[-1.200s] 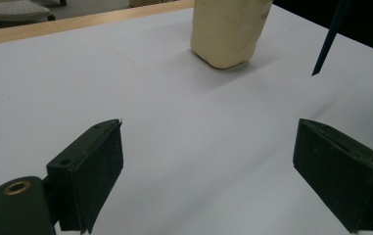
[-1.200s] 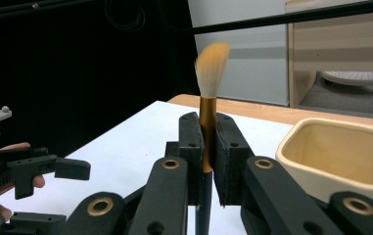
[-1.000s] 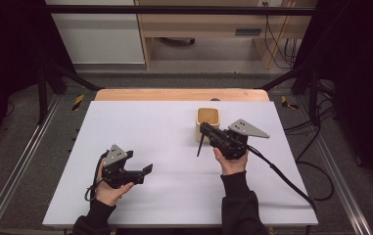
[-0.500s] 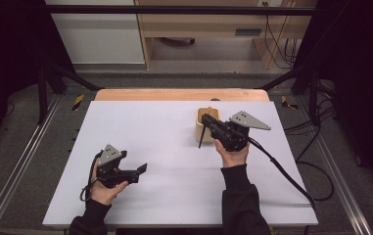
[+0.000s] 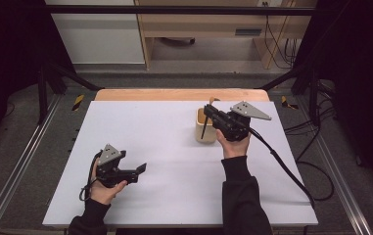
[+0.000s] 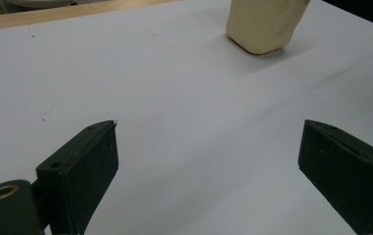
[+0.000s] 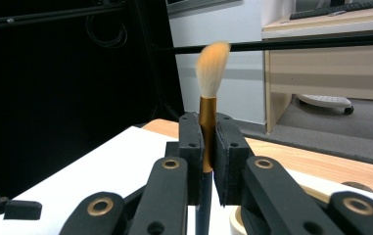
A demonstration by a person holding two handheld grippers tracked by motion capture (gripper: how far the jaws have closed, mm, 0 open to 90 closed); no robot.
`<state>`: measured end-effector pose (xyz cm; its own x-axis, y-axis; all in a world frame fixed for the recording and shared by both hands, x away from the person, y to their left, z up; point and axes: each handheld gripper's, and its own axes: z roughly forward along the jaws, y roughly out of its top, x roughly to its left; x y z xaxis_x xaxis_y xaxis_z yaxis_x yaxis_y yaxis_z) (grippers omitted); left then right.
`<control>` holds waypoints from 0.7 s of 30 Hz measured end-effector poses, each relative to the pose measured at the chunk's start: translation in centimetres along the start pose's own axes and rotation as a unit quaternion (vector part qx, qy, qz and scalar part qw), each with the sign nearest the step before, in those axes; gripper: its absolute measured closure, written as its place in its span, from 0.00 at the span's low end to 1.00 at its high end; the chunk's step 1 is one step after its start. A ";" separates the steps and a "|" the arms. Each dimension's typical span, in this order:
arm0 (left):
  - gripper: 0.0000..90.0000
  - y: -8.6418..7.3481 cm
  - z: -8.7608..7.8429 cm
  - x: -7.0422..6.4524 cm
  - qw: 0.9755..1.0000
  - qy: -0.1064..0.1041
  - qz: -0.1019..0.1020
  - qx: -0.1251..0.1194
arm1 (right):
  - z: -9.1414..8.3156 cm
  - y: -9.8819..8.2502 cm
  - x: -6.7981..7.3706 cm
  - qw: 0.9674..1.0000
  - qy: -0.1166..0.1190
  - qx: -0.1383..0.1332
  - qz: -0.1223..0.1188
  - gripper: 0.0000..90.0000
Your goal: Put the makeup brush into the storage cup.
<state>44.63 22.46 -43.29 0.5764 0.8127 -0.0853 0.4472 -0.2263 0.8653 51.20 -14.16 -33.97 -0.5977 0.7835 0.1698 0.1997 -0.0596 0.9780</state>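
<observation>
Brush (image 7: 207, 105), a makeup kind with a copper ferrule and pale orange-tipped bristles, stood upright and was clamped between the jaws of the right claw (image 7: 207, 156), bristles up and its dark handle running down past them. In the high view the right claw (image 5: 212, 116) was held above a small cream cup (image 5: 201, 132) at the far right of the white tabletop (image 5: 164, 127), and the brush's dark handle (image 5: 203, 128) hung down over the cup's front. The left claw (image 5: 140, 170) lay low near the front left of the tabletop, well apart from the cup. In its own view, the left claw (image 6: 208, 166) had its jaws spread wide with nothing between them, and the cup (image 6: 262, 24) stood farther off.
</observation>
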 end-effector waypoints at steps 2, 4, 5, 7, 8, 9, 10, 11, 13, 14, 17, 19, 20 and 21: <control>0.08 0.0 0.0 0.0 1.000 0.001 0.000 0.001 | 0.1 0.2 -0.1 1.000 -0.001 -0.001 0.003 0.93; 0.08 0.0 0.1 0.0 1.000 0.001 0.000 0.002 | 0.3 0.4 -0.2 1.000 -0.003 -0.003 0.003 0.93; 0.08 0.0 0.1 0.0 1.000 0.001 0.000 0.002 | 0.4 0.6 -0.3 1.000 -0.005 -0.004 0.001 0.93; 0.08 0.0 0.1 0.0 1.000 0.002 0.003 0.004 | 0.5 0.8 -0.4 1.000 -0.007 -0.005 0.003 0.93; 0.08 0.0 0.2 0.0 1.000 0.002 0.002 0.005 | 0.6 0.9 -0.4 1.000 -0.007 -0.008 0.003 0.93; 0.08 -0.1 0.2 0.0 1.000 0.003 0.002 0.006 | 0.6 0.9 -0.4 1.000 -0.006 -0.008 0.007 0.93; 0.08 -0.1 0.2 0.0 1.000 0.004 0.003 0.006 | 0.7 1.0 -0.5 1.000 -0.006 -0.009 0.003 0.93; 0.08 -0.1 0.2 0.0 1.000 0.003 0.002 0.006 | 0.8 1.0 -0.5 1.000 -0.008 -0.009 0.001 0.93; 0.08 -0.1 0.2 0.0 1.000 0.003 0.001 0.005 | 0.9 1.1 -0.5 1.000 -0.010 -0.006 0.004 0.93; 0.08 -0.1 0.2 0.0 1.000 0.002 0.001 0.005 | 1.0 1.1 -0.6 1.000 -0.011 -0.007 0.004 0.93; 0.09 0.0 0.1 0.0 1.000 0.001 0.002 0.005 | 1.1 1.3 -0.9 1.000 -0.017 -0.009 0.006 0.93; 0.09 0.0 0.1 0.1 1.000 0.001 0.001 0.004 | 1.3 1.3 -1.1 1.000 -0.024 -0.011 0.001 0.93; 0.09 0.0 0.1 0.1 1.000 0.001 0.001 0.004 | 1.3 1.4 -1.2 1.000 -0.026 -0.011 0.002 0.93; 0.09 0.0 0.1 0.1 1.000 0.002 0.001 0.005 | 1.4 1.4 -1.3 1.000 -0.028 -0.012 0.003 0.93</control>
<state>44.77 22.49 -43.41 0.5748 0.8142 -0.0826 0.4527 -0.2323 0.8609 53.30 -14.41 -32.95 -0.5524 0.8164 0.1685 0.1830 -0.0784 0.9800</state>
